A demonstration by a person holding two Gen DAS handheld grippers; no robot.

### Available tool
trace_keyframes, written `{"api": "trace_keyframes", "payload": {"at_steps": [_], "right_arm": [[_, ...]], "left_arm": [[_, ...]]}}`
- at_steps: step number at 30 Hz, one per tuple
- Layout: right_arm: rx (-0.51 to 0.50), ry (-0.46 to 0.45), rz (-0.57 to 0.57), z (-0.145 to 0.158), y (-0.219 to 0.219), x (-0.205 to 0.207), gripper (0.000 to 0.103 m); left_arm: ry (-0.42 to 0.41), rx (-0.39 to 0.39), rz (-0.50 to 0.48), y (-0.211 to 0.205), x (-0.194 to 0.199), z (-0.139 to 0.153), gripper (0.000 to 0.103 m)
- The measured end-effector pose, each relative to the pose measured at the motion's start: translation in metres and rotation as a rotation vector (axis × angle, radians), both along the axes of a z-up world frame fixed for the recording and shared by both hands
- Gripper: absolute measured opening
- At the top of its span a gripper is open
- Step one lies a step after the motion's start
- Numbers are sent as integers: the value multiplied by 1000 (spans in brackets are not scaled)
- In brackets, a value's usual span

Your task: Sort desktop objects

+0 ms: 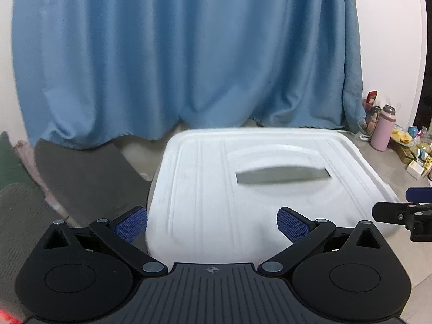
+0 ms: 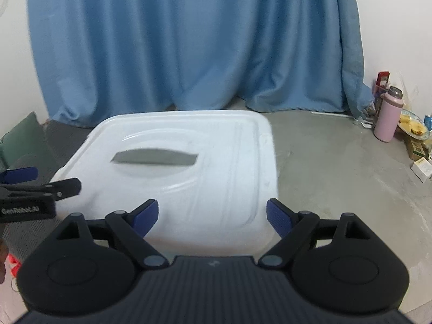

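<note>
A large white plastic lid [image 1: 205, 189] with a slot-shaped handle opening [image 1: 280, 175] lies flat in front of both grippers; it also shows in the right wrist view [image 2: 216, 167]. My left gripper [image 1: 212, 224] is open and empty, its jaws spread over the lid's near left part. My right gripper [image 2: 212, 217] is open and empty over the lid's near right part. The right gripper's tip shows at the right edge of the left wrist view [image 1: 399, 212], and the left gripper's tip at the left edge of the right wrist view [image 2: 40, 186].
A blue curtain [image 1: 183, 54] hangs behind the lid. A pink bottle [image 2: 388, 116], a plate of yellow food [image 2: 414, 128] and small boxes [image 2: 424, 167] stand on the grey floor at the right. Dark mats [image 1: 81, 178] lie at the left.
</note>
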State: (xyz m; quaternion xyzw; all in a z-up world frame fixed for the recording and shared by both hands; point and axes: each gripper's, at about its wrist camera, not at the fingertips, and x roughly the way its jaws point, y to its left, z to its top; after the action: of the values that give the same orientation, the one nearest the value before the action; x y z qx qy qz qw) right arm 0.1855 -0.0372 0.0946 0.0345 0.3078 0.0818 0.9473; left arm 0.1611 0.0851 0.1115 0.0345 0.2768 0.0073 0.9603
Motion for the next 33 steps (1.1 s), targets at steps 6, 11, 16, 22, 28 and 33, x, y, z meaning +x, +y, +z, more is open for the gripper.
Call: {"api": "trace_keyframes", "payload": {"at_steps": [6,11,16,22,28,33], "right_arm": [[-31,-54,-9,-16,18,-52,90],[-57,-74,-14,-40,34,-86,93],[-9,-61,-62,-61,43,-115,93],[31,-71,-81,-81,48,-145,93],[16,-69,-99,-104,47,-160,93],[31,-71,-97,-111,43,-166,93]], "left_arm": [[-45,31,8,-9,-62,-20,103],[-25,26,7,-10,-97,-45,103],[-5,-54,40,1,-126,-69,103],[-58,-50,107,10,-163,-97,103],[-29,-6,99,10,-180,-119,103],[-25,25,75,4,-185,-125,103]]}}
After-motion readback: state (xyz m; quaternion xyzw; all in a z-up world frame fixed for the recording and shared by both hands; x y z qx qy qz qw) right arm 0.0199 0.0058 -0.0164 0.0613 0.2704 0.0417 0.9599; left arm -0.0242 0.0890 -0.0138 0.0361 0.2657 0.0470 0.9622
